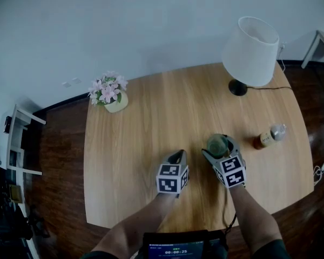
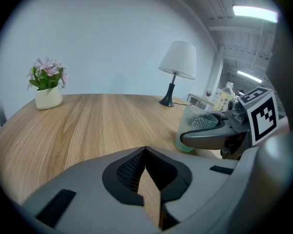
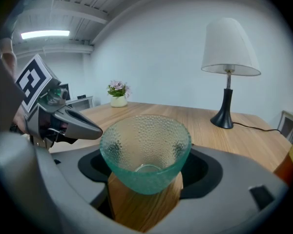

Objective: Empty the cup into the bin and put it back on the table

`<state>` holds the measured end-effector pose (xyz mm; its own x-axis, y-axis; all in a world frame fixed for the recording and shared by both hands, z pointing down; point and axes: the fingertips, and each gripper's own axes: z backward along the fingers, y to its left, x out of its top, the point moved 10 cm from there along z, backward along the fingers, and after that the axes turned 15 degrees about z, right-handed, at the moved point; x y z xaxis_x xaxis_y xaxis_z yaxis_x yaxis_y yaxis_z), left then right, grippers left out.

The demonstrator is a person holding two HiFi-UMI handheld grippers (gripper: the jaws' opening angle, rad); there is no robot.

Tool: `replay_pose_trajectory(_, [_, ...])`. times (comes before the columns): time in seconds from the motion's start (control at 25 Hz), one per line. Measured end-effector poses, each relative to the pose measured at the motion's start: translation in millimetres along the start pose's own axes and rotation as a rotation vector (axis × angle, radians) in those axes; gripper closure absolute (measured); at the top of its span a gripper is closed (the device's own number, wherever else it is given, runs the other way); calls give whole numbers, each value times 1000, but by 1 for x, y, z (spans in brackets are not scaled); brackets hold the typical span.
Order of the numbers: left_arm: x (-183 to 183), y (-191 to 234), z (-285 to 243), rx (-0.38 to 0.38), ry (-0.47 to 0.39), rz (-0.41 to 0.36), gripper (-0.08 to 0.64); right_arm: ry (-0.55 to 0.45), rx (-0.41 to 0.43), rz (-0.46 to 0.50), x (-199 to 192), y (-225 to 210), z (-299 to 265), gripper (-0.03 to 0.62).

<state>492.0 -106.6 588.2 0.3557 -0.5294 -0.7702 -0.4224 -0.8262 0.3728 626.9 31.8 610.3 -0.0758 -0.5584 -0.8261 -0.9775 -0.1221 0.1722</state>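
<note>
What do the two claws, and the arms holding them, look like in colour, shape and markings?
Both the left claw and right claw are grey plastic with black textured pads inside curved jaws. Each carries a white cube printed with black square markers. The forearms are bare; no sleeves show.

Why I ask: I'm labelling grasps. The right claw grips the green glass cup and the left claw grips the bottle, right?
The left claw grips nothing: the left gripper view shows its jaws together, empty, while the bottle sits apart on the table. The right claw does grip the green glass cup.
</note>
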Motion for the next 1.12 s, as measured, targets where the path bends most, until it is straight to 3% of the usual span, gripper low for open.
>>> replay_pose_trajectory(0.08, [0, 0, 1, -3, 3, -7, 568, 0, 1, 4, 0, 0, 0, 192])
replay_pose_trajectory(0.2, [4, 0, 5, -7, -9, 3, 568, -10, -11, -3, 1, -2, 4, 123])
replay_pose_trajectory(0.56, [25, -9, 23, -45, -67, -23, 568, -58, -66, -38, 19, -3, 39, 124])
replay_pose_trajectory(0.72, [40, -16, 52, -129, -154, -29, 568, -128, -96, -64, 37, 5, 75, 124])
replay_pose_trajectory(0.84, [52, -16, 83, -164, -240, -43, 568, -172, -119, -89, 49, 14, 104, 150])
replay_pose_trajectory(0.92, [61, -13, 102, -168, -299, -27, 568, -202, -135, -90, 58, 23, 124, 252])
replay_pose_trajectory(1.12, [82, -13, 151, -238, -417, -104, 568, -326, -123, -135, 91, 47, 162, 339])
